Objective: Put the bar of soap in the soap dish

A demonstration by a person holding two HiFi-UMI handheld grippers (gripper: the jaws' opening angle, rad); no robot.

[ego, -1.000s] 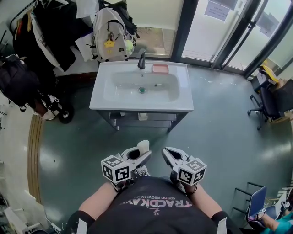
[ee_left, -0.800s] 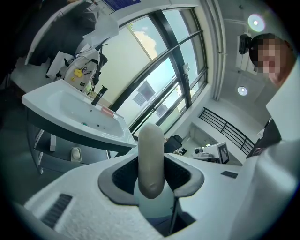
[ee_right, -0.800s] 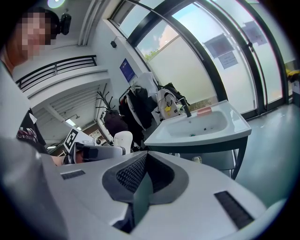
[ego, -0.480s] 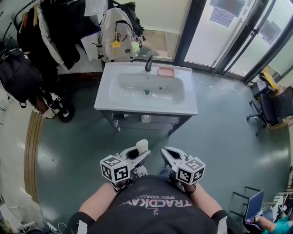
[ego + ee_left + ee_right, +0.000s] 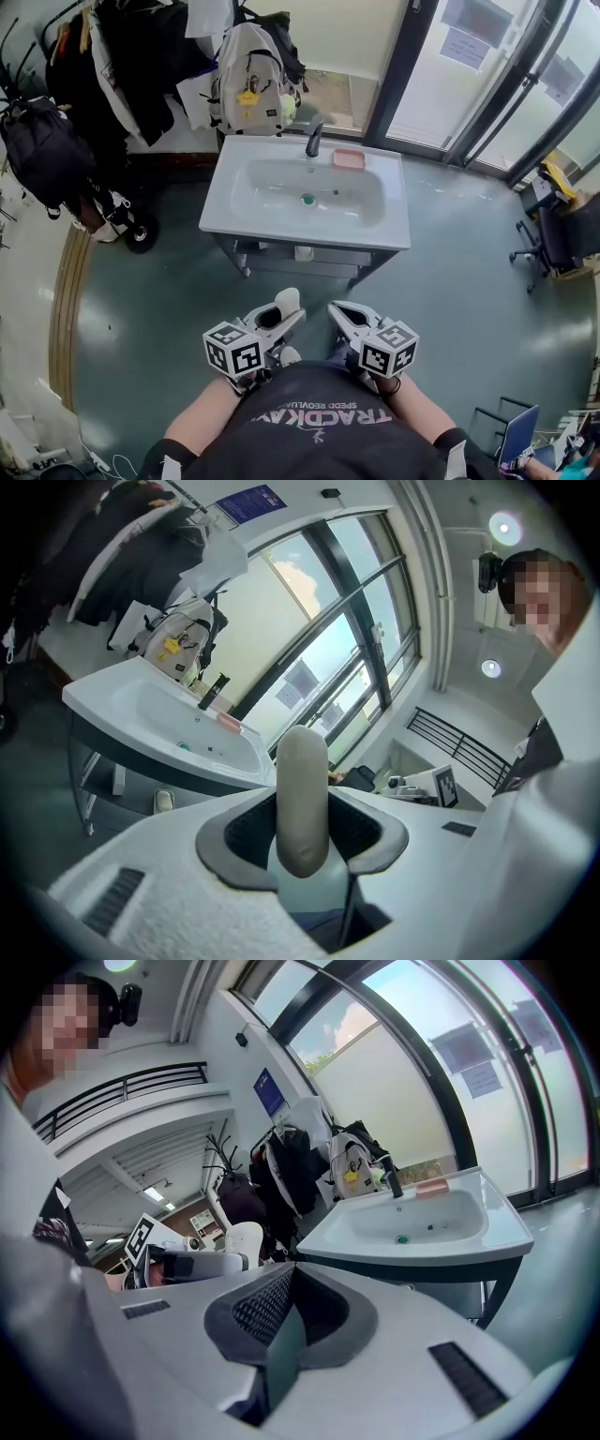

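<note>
In the head view, two grippers are held low at the torso: the left gripper [image 5: 281, 315] carrying one bar of soap [image 5: 287, 299], and the right gripper [image 5: 339, 316] beside it. One soap dish [image 5: 349, 159] is seen on the one sink [image 5: 225, 192], well apart. In the left gripper view, the jaws are pressed on the soap. In the right gripper view, the jaws are brought together, with nothing held.

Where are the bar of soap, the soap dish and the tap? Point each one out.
bar of soap [image 5: 302, 799], left gripper view, middle of its narrow edge.
soap dish [image 5: 349, 159], head view, bare middle of the dish.
tap [image 5: 315, 142], head view, its dark spout.
</note>
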